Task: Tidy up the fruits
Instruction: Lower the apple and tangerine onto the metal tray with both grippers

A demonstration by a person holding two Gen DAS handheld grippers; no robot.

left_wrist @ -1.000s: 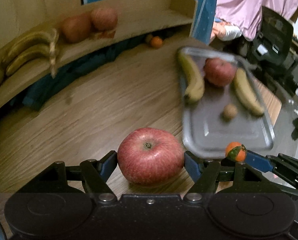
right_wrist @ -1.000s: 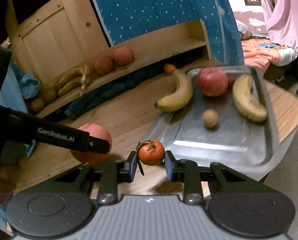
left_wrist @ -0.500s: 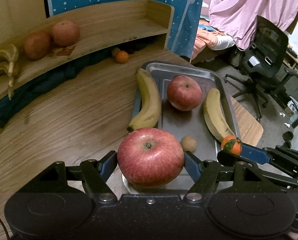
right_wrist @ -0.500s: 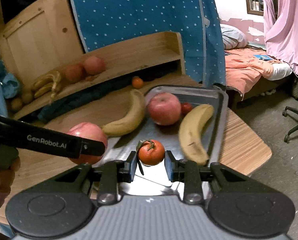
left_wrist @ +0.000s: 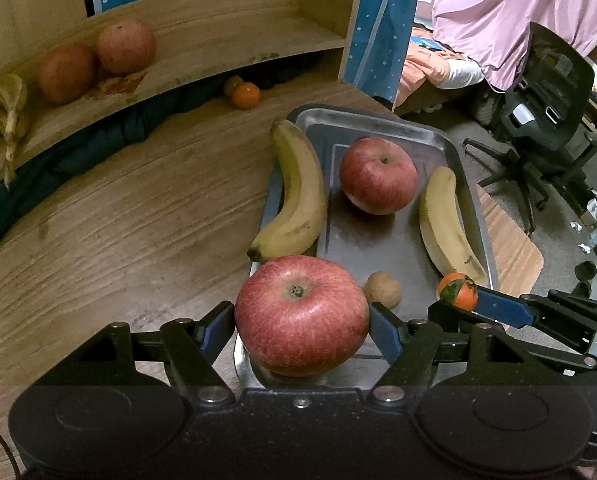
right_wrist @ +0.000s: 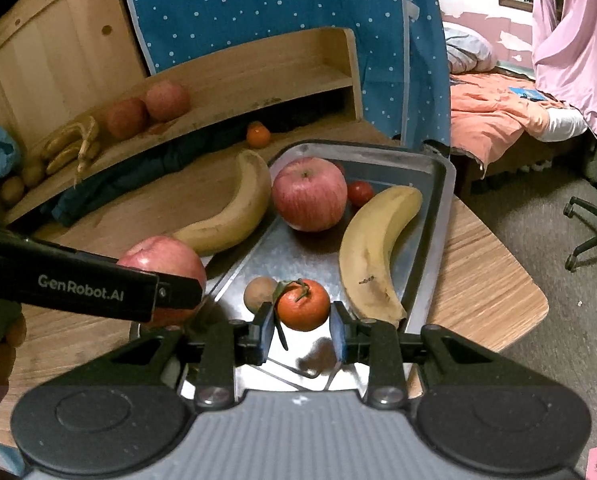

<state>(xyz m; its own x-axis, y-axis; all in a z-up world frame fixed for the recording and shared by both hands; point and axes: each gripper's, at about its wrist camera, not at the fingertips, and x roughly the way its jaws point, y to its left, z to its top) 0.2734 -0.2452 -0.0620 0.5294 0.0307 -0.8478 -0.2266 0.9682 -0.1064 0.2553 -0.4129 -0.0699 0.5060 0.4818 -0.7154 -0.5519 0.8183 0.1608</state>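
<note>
Left wrist view: left gripper (left_wrist: 301, 322) clamped on a large red apple (left_wrist: 301, 316), held over the near end of the metal tray (left_wrist: 378, 120). Right gripper (right_wrist: 302, 322) clamped on a tangerine (right_wrist: 303, 305), also above the tray's near end. On the tray: second apple (left_wrist: 378, 176), banana (left_wrist: 448, 222), small brown fruit (left_wrist: 383, 290). Another banana (left_wrist: 298, 192) lies across the tray's left rim.

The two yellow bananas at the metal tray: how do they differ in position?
The left yellow banana lies across the steel tray's left rim, partly over the wooden table; the right yellow banana lies fully inside, along the right wall. Both are unheld and curved.
</note>
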